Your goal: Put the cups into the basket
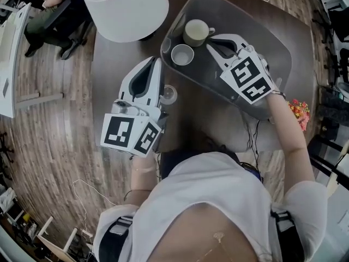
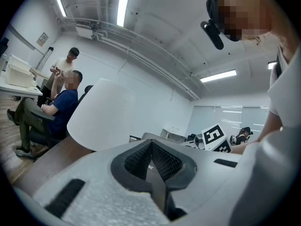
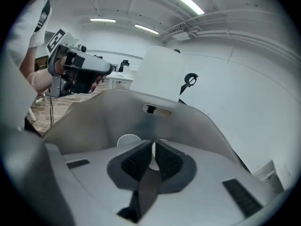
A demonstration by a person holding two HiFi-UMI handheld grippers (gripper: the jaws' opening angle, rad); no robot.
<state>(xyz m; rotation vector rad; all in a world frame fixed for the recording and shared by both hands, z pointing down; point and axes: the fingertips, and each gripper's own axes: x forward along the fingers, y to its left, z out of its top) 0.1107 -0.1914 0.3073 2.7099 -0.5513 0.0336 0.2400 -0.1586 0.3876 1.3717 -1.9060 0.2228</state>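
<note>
The left gripper (image 1: pixel 156 63) is nearest, on the left, over the brown table (image 1: pixel 109 59). Its jaws are pressed tight together, and nothing is in them. A clear cup (image 1: pixel 169 94) stands on the table just to its right. This cup is outside the basket.

A bit farther, on the right, the right gripper (image 1: pixel 211 41) is above the grey basket (image 1: pixel 275 48). It points down into the basket. Its jaws are almost together, and they hold nothing.

Two cups sit in the far left part of the basket. One is a small cup (image 1: pixel 182 54). Just behind it is a cream mug (image 1: pixel 196 31) with its handle to the right, near the tips of the right gripper.

Farther still, on the left, is a big white shade (image 1: pixel 128 7). Far off, a person (image 2: pixel 59 105) sits on a chair.
</note>
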